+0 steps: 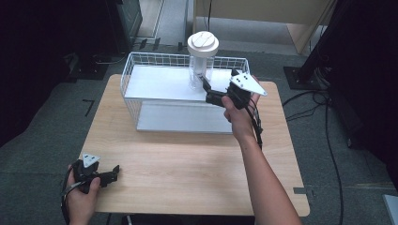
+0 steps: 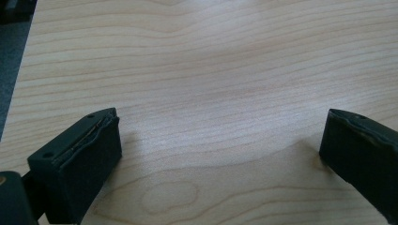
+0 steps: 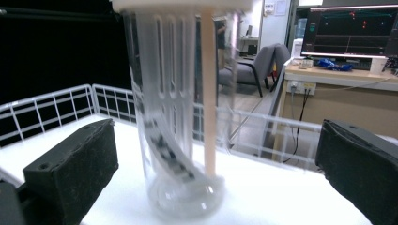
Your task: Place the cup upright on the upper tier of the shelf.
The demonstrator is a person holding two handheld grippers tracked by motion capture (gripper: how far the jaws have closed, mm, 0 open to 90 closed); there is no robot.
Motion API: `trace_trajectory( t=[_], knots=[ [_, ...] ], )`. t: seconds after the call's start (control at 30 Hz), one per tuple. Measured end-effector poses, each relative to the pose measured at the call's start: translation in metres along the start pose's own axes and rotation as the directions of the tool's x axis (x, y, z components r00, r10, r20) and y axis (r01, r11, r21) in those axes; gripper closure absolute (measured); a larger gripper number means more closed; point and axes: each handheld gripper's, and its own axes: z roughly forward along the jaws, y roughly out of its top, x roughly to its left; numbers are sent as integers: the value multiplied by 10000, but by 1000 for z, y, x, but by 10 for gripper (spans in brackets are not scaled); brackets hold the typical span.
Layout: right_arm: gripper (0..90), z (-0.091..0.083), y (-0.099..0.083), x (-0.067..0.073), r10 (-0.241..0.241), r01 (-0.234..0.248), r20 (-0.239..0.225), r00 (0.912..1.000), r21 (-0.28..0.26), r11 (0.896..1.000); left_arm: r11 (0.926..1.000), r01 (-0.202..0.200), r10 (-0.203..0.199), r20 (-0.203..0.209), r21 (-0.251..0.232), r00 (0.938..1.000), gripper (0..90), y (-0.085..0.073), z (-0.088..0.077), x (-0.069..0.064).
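**Clear jar upright on the rack's top shelf**

A tall clear container (image 1: 201,65) with a round white lid (image 1: 202,43) stands upright on the upper white shelf of a white wire rack (image 1: 141,96). It lies just ahead of the right hand-held gripper (image 1: 205,84), between that gripper's spread jaws and untouched by either. Seen from the right gripper view, the container (image 3: 180,117) has ribbed see-through walls, a pale straight stick leaning inside, and a curved dark-patterned strip resting near its base.

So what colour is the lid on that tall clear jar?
White. The lid on the clear jar shows best in the high view.
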Motion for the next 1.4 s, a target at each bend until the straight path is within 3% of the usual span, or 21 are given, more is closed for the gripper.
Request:
trace_trajectory(
  t=[0.5, 0.67, 1.13, 1.4],
  knots=[
    [0, -57, -43, -25, -376, 368, 269, 9989, 326, 9988, 10000, -5, 5, 8, 20, 10000, 0, 0, 0, 0],
    [0, -76, -58, -33, -314, 295, 429, 9986, 442, 9986, 10000, -1, 1, -3, -2, 10000, 0, 0, 0, 0],
    [0, -106, -93, -54, -71, -15, 934, 9956, 916, 9958, 10000, 0, 0, 11, 19, 10000, 0, 0, 0, 0],
    [0, -133, -116, -71, 145, -335, 1446, 9894, 1301, 9909, 10000, -3, 3, 9, 16, 10000, 0, 0, 0, 0]
  ],
)
